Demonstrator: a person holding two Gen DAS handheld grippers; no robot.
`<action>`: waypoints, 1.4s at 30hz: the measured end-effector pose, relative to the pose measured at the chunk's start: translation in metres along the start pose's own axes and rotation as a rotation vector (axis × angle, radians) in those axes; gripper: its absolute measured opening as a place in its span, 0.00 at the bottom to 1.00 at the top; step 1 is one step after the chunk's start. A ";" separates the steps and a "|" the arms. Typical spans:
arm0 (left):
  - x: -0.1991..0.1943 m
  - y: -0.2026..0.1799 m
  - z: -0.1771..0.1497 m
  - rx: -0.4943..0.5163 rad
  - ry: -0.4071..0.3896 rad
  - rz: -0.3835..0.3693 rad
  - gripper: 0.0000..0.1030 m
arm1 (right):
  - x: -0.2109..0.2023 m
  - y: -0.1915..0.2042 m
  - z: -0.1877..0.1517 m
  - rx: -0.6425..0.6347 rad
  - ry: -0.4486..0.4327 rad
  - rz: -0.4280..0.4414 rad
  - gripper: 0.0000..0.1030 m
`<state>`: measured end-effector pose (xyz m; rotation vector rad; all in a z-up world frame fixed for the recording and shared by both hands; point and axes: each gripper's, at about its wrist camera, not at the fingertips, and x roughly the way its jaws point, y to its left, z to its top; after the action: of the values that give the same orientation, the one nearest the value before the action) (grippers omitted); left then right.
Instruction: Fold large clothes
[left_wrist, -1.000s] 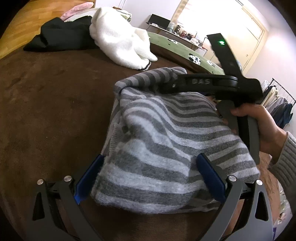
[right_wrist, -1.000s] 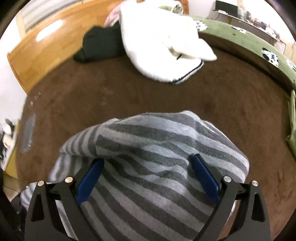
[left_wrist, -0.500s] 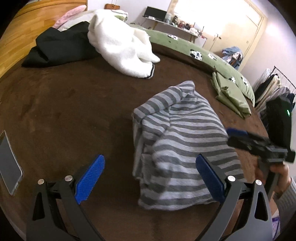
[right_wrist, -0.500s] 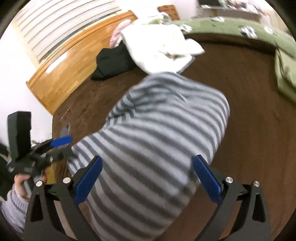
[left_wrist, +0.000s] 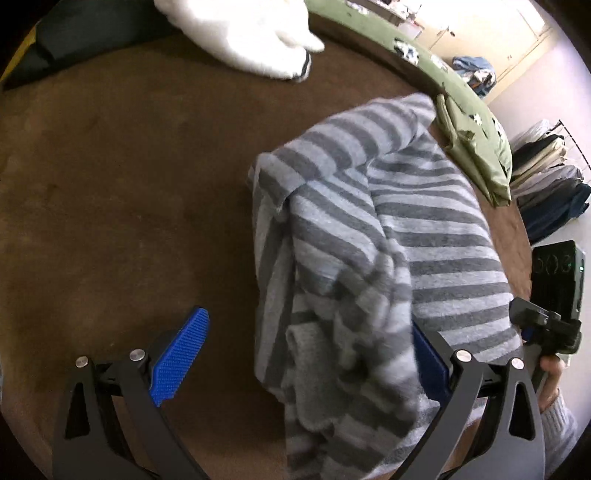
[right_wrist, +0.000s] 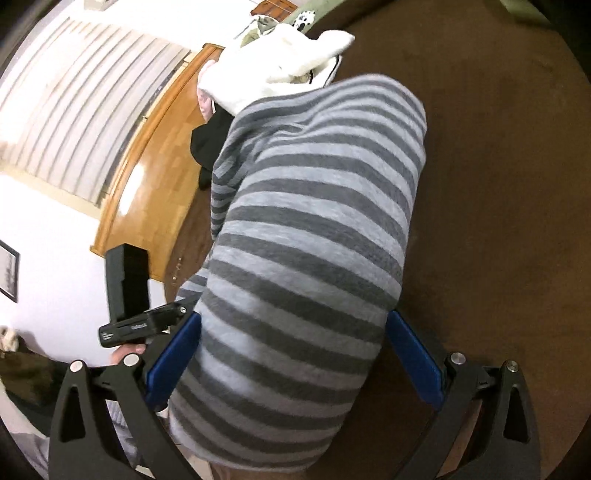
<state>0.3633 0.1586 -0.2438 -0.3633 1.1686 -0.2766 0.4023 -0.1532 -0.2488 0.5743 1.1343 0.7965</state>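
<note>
A grey striped sweater (left_wrist: 388, 258) lies folded in a thick bundle on the brown bed cover (left_wrist: 110, 184). My left gripper (left_wrist: 306, 354) is open; its right finger is partly under the bundle's near edge, its left finger (left_wrist: 181, 354) over bare cover. My right gripper (right_wrist: 295, 354) is open with the striped sweater (right_wrist: 314, 240) bulging between its blue pads. The right gripper's body also shows in the left wrist view (left_wrist: 546, 325), and the left gripper's body in the right wrist view (right_wrist: 140, 317).
A white fleece garment (left_wrist: 251, 33) and a black garment (left_wrist: 74, 29) lie at the far side. Folded green fabric (left_wrist: 476, 155) sits on the right by the green bed edge. A wooden headboard (right_wrist: 155, 177) and a clothes rack (left_wrist: 546, 177) stand beyond.
Both grippers have moved close in to the striped bundle from opposite sides. The bundle now bulges between the right gripper's pads and covers the left gripper's right finger.
</note>
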 end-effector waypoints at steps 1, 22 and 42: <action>0.003 0.002 -0.001 0.002 0.010 -0.010 0.95 | 0.003 -0.002 0.002 0.004 0.002 0.016 0.96; 0.033 0.019 0.009 0.000 0.048 -0.266 0.91 | 0.004 -0.026 0.011 0.080 -0.015 0.143 0.96; -0.021 -0.023 -0.016 0.099 -0.098 -0.132 0.38 | -0.026 0.034 -0.001 -0.030 -0.128 -0.090 0.57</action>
<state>0.3404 0.1438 -0.2217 -0.3640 1.0318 -0.4259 0.3869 -0.1538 -0.2086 0.5373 1.0217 0.6885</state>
